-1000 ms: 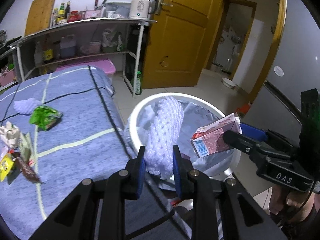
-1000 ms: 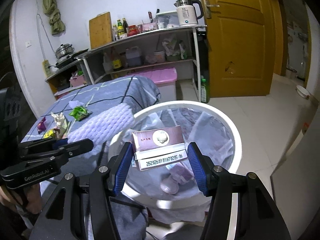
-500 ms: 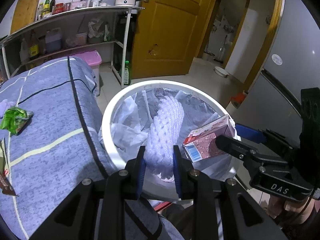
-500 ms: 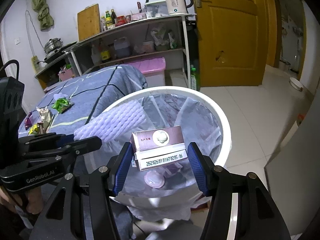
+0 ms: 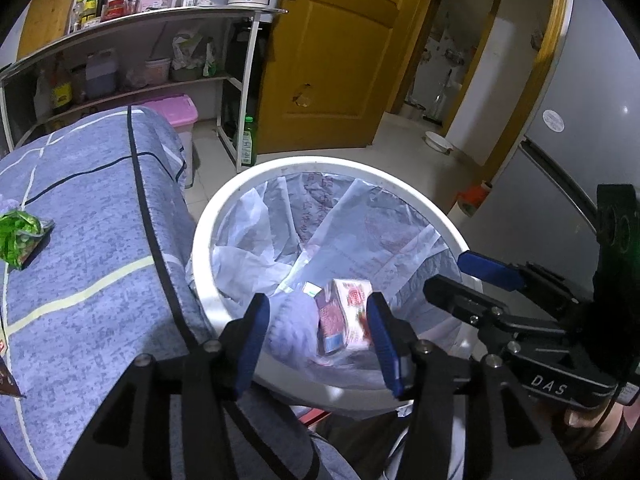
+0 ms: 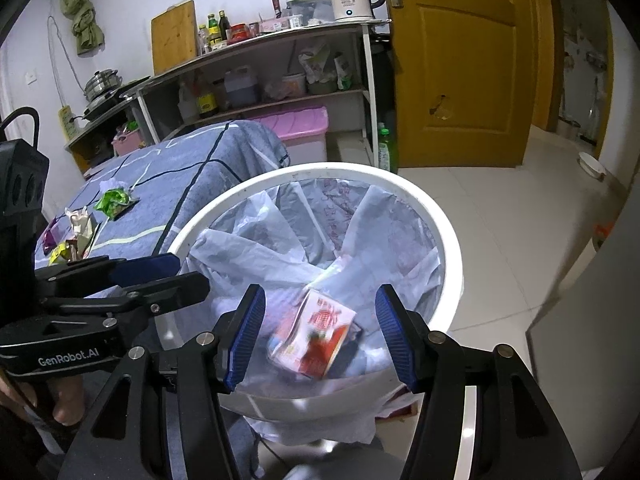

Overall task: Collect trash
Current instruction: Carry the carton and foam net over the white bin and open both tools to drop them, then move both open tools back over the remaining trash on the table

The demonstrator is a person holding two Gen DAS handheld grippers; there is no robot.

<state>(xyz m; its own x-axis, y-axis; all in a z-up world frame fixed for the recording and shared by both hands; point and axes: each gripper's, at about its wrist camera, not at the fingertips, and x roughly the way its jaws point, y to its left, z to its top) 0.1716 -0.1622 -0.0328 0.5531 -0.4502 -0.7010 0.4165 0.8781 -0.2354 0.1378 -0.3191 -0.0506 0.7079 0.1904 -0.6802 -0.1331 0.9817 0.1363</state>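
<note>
Left wrist view: left gripper (image 5: pixel 318 334) now spread wide with nothing between the pads, where half a second ago it pinched the foam net; the foam net (image 5: pixel 294 324) lies loose inside the bin (image 5: pixel 224 210), seen between the fingers, toward 11 o'clock of the gripper's midpoint; the carton (image 5: pixel 346 320) sits beside it at about 1 o'clock, blurred, inside the bag liner (image 5: pixel 280 240). Right wrist view: right gripper (image 6: pixel 320 332) likewise spread, where it had clamped the carton before; carton (image 6: pixel 316 338) now free of both pads, tilted, blurred, below the fingertips within the bin (image 6: pixel 432 208). Bin stands against the edge of the blue bedspread (image 6: pixel 180 168); on the cloth at 10 o'clock a green wrapper (image 6: pixel 114 202) and other wrappers (image 6: pixel 74 236).
</note>
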